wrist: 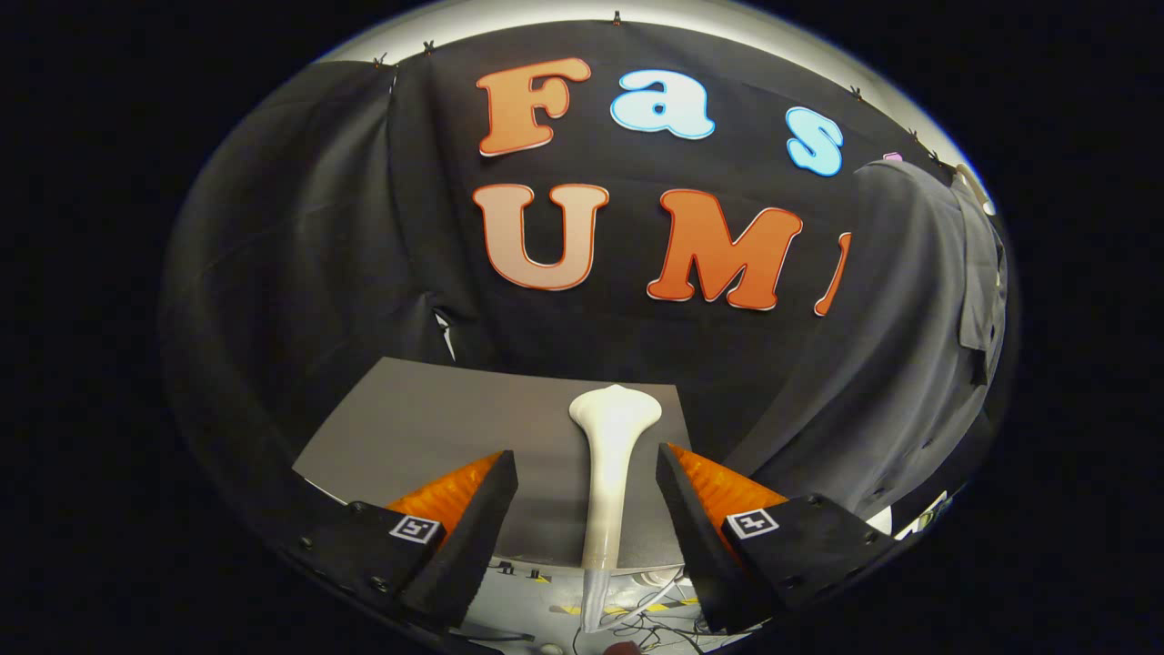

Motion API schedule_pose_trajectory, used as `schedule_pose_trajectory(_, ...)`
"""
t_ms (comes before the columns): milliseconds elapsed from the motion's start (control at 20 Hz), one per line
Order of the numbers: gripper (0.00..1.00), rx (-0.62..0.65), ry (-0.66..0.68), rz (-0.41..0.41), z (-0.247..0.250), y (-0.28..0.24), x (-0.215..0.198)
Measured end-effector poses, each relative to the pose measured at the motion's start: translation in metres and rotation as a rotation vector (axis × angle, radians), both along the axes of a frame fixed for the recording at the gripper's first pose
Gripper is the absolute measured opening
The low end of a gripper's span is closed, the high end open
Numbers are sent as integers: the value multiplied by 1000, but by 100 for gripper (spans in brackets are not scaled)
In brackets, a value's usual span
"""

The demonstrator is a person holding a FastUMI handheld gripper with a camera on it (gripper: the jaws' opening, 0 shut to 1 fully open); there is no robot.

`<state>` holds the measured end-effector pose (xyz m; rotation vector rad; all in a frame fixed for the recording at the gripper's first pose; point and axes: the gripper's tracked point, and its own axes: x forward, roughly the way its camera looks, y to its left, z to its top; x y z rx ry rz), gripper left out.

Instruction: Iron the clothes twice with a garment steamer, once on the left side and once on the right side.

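A white garment steamer (607,473) lies on the grey table (427,428), its wide head pointing away from me and its narrow handle reaching over the table's near edge. My gripper (587,455) is open, one finger on each side of the handle, with a gap to the steamer on both sides. A dark grey garment (909,364) hangs to the right, beyond the table, in front of the booth's black wall.
Below the table's near edge the floor (546,605) shows cables and yellow-black tape. A pale hose (593,600) drops from the steamer's handle toward it. Black cloth walls close in behind and to the left.
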<state>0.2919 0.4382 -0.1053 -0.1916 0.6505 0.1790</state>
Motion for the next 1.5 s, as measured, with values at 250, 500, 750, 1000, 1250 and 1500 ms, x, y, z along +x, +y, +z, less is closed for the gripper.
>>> schedule_pose_trajectory(250,99,-19,121,-57,-50,-1,36)
schedule_pose_trajectory(500,99,-55,226,-126,-94,-15,64)
schedule_pose_trajectory(750,99,-23,307,-199,-128,-24,70)
schedule_pose_trajectory(1000,88,-24,354,-240,-137,-35,66)
schedule_pose_trajectory(1250,58,3,384,-283,-149,-46,62)
schedule_pose_trajectory(1500,41,-2,325,-267,-146,-46,59)
